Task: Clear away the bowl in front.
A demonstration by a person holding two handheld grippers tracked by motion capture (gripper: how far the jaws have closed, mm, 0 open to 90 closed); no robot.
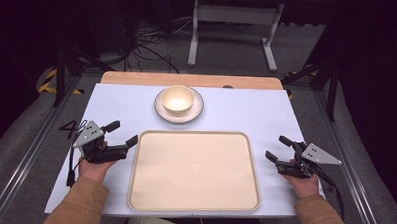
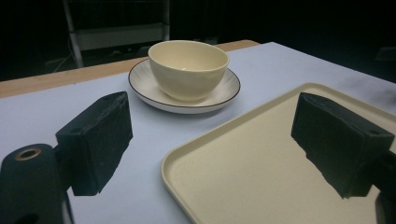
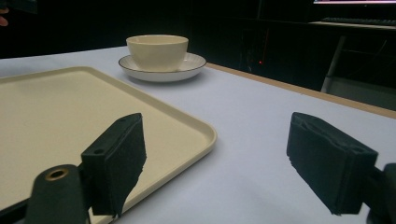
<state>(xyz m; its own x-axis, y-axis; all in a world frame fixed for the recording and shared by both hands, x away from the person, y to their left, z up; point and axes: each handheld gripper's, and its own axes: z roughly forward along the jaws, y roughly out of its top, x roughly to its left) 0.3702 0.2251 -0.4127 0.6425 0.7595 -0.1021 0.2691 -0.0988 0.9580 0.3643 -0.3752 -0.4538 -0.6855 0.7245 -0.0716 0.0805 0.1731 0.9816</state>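
Observation:
A cream bowl [image 1: 177, 99] stands upright on a white plate [image 1: 197, 112] with a dark rim, at the far middle of the table. In front of it lies a large cream tray [image 1: 194, 172] with nothing on it. My left gripper [image 1: 123, 132] hovers open beside the tray's left edge, pointing toward the bowl [image 2: 189, 70]; its jaws straddle the tray's corner [image 2: 261, 172] with nothing between them. At the tray's right edge [image 3: 70, 116], my right gripper [image 1: 277, 148] is open and holds nothing.
The table is covered by a pale sheet [image 1: 246, 111], with a wooden strip [image 1: 187, 80] along its far edge. Beyond it stand a white frame [image 1: 234, 23] and cables on the dark floor. Metal rails run along both sides of the table.

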